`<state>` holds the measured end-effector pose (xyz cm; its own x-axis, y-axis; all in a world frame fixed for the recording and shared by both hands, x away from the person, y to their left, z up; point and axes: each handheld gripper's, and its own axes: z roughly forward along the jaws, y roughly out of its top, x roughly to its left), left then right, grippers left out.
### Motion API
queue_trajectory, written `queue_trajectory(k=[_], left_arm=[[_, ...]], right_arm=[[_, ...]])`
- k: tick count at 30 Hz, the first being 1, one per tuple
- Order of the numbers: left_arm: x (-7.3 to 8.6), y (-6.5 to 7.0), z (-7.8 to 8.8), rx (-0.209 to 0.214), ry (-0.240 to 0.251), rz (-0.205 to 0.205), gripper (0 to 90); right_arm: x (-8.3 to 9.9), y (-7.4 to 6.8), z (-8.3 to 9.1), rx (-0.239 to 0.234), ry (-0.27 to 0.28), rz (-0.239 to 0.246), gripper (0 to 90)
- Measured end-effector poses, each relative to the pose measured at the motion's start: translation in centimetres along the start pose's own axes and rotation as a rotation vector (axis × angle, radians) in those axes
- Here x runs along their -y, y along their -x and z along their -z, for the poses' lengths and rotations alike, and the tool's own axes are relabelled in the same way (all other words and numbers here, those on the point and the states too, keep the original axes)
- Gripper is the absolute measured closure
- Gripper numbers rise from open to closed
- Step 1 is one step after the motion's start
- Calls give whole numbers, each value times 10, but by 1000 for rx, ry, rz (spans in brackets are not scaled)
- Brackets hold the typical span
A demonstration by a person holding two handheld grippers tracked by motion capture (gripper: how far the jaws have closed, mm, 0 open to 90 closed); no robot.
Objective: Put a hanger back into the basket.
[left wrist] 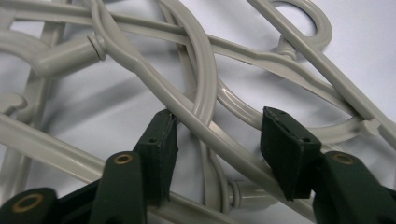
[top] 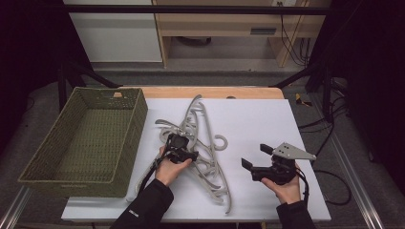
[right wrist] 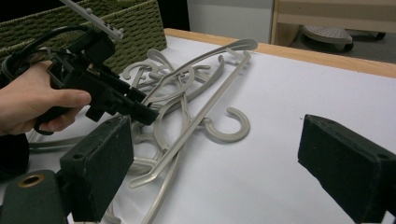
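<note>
Jaws of the left gripper point(left wrist: 219, 140) straddle, unpinched, a bar of the tangled pale-grey plastic hangers point(top: 205, 143). Hanger long axes run mostly away from the person. Right gripper point(top: 253, 156) jaws stand spread, empty.

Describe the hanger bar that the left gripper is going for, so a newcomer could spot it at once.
Right of the green woven basket, a tangle of grey plastic hangers lies on the white table. The left gripper straddles one slanting hanger bar, pads not yet pressing. It crosses over a looped piece.
</note>
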<state>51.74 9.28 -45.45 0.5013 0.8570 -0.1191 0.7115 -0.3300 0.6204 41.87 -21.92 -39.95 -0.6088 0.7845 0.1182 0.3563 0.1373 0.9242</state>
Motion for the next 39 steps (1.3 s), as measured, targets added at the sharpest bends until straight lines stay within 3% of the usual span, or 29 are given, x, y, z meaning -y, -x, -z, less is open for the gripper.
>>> queue_trajectory(k=[8,17,26,39], left_arm=[[-2,-4,1,21,-14,96,566],[-3,-7,7,-6,45,164,675],[-5,-7,14,33,95,181,791],[-9,3,31,78,175,109,817]], right_arm=[[0,1,0,-1,-2,0,105],[0,1,0,0,-3,-7,105],[0,2,0,1,2,-14,105],[1,2,0,4,4,-14,106]])
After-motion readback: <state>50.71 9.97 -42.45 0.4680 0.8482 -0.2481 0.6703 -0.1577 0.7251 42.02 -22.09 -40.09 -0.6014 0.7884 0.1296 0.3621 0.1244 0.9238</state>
